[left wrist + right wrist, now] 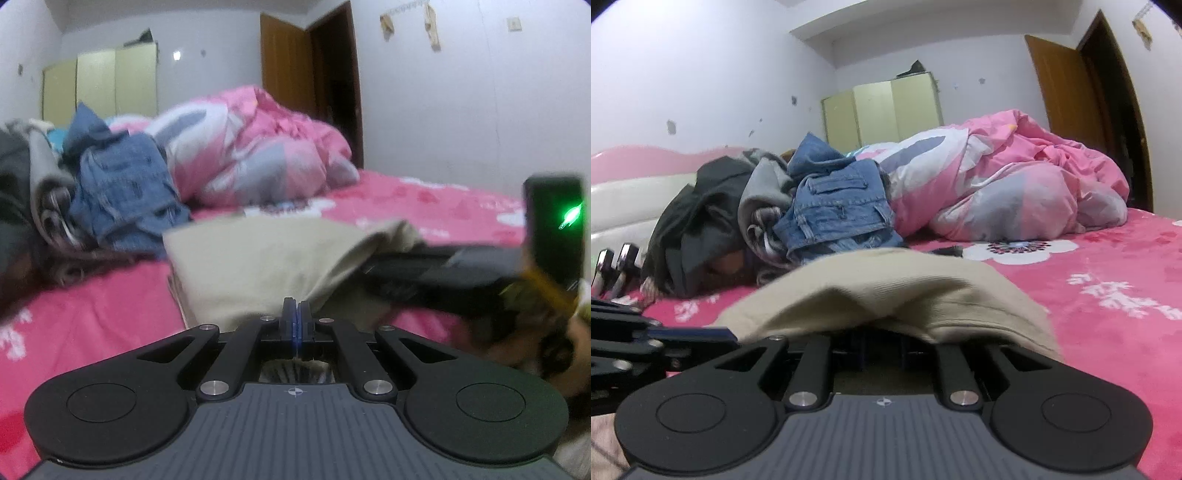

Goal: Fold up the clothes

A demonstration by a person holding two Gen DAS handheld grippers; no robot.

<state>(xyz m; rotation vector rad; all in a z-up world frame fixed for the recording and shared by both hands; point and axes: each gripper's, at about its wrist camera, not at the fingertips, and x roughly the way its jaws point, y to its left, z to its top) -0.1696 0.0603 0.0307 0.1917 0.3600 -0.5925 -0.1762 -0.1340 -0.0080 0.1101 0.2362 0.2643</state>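
In the left wrist view, the left gripper [296, 310] is seen with its jaws pressed fully together at the near edge of a beige garment [258, 266]; whether a fold of the cloth is pinched between them cannot be told. The garment is spread on the pink bedsheet [92, 317], near the middle of the bed. At its right side, the right gripper [373, 273] is laid across the cloth, its tips hidden under a raised fold. Toward the far left corner of the bed, a pile of denim jeans [125, 192] and grey clothes [44, 181] is heaped, with a pink quilt [258, 147] bunched just beside it.

In the right wrist view, the beige garment [886, 291] is draped over the right gripper's fingertips, so the jaws are covered; they are nearly together, and cloth appears to be caught between them. The left gripper [701, 336] is seen at the left edge, touching the same garment. Behind, the denim jeans [834, 206] are piled against a dark garment [698, 214], and the pink quilt [1015, 177] is heaped toward the far side of the pink bedsheet [1108, 332].
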